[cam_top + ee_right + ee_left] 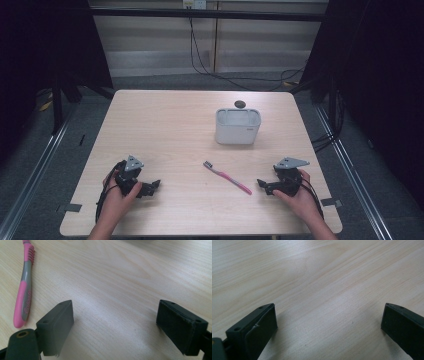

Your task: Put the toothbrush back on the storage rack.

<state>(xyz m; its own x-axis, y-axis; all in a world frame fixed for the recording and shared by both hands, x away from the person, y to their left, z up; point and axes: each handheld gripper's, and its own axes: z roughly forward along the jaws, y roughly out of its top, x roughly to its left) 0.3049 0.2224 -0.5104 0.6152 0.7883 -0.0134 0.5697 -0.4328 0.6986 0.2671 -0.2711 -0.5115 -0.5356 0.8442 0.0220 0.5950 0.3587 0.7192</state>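
Toothbrush (228,177) is the thing nearest our claws: pink and grey, it lies flat on the table (165,130) in the high view, slanting from its bristle head at the upper left down to its pink handle end at the lower right. It sits between our two hands, closer to the right one. Beyond it, toward the far side, stands a grey rectangular holder (238,127), upright and well apart from the toothbrush, with a small dark round object (240,104) just behind it. Our left claw (155,185) rests low near the front left of the table, and our right claw (261,184) rests near the front right, its tips just beside the handle end without touching it.

From the left gripper view, our left claw (329,320) is spread wide, with bare wood between the two black jaws.

From the right gripper view, our right claw (115,315) is likewise spread wide and grips nothing. The toothbrush (23,287) lies to the left of the left-hand jaw, near it but apart.
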